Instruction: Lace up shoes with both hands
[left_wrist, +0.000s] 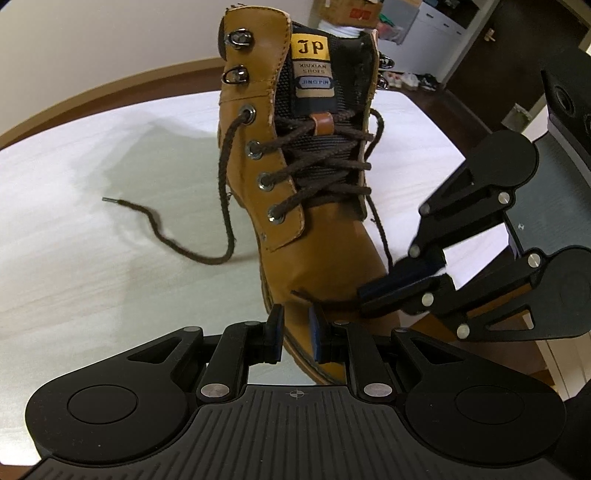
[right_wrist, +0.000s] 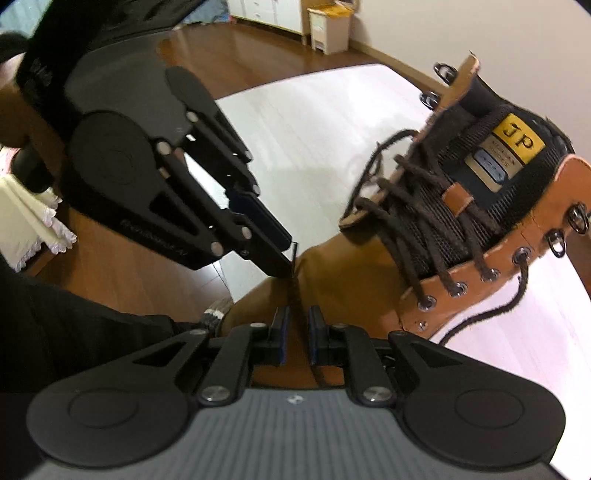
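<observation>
Trouble here would start with the brown lace (left_wrist: 382, 238), whose working end runs down from the far side of the tan leather boot (left_wrist: 325, 236) to a point over the toe. The right tongs (right_wrist: 298, 330) are all but closed, with that strand pinched between the pads. Its metal aglet (right_wrist: 294, 249) pokes up just past them, right at the tips of the left tongs (left_wrist: 296, 325). Those stand partly open with nothing gripped; only toe leather shows in the gap. This looks to me like a hand-over, and the stub to be taken is short. If the right pair lets go before the left has bitten, the end falls onto the toe and must be fished up again. A bite on the slick aglet alone, rather than on the braid, would likely slide off at the first pull. The boot stands upright on the white surface (left_wrist: 74, 258), laced through four eyelets a side, with the metal hooks (left_wrist: 236, 37) above still bare. Nothing steadies it, so a hard tug toward those hooks could tip it or drag it. Its toe sits close to the near edge, with the wooden floor (right_wrist: 229, 40) below. The other lace end (left_wrist: 125, 202) lies slack on the surface, and an uneven pull would draw it in short.
</observation>
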